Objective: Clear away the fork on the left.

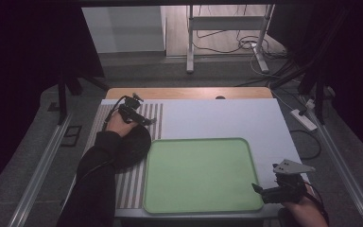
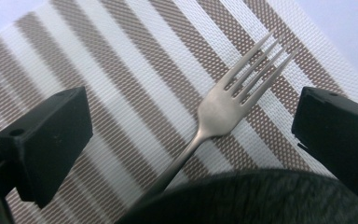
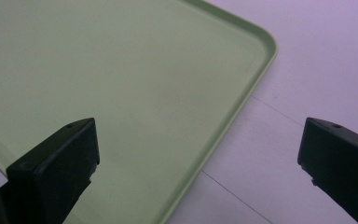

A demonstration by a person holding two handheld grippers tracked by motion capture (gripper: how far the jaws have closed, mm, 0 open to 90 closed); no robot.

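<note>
A metal fork (image 2: pixel 223 109) lies on a brown-and-white striped placemat (image 2: pixel 121 93), tines pointing away, its handle running under a dark round plate (image 2: pixel 256 198). My left gripper (image 2: pixel 191 135) hovers over the fork with its jaws open on either side of it. In the high view the left gripper (image 1: pixel 139 116) sits at the mat's far end beside the dark plate (image 1: pixel 134 144). My right gripper (image 1: pixel 264 191) is open at the near right corner of the empty green tray (image 1: pixel 198 175), and the tray's rim (image 3: pixel 233 116) runs between its jaws.
The striped placemat (image 1: pixel 123 184) covers the table's left strip, on a white surface (image 1: pixel 217 118). A wooden table edge (image 1: pixel 189 92) lies at the back. Cables and a metal stand (image 1: pixel 227 38) are on the floor beyond.
</note>
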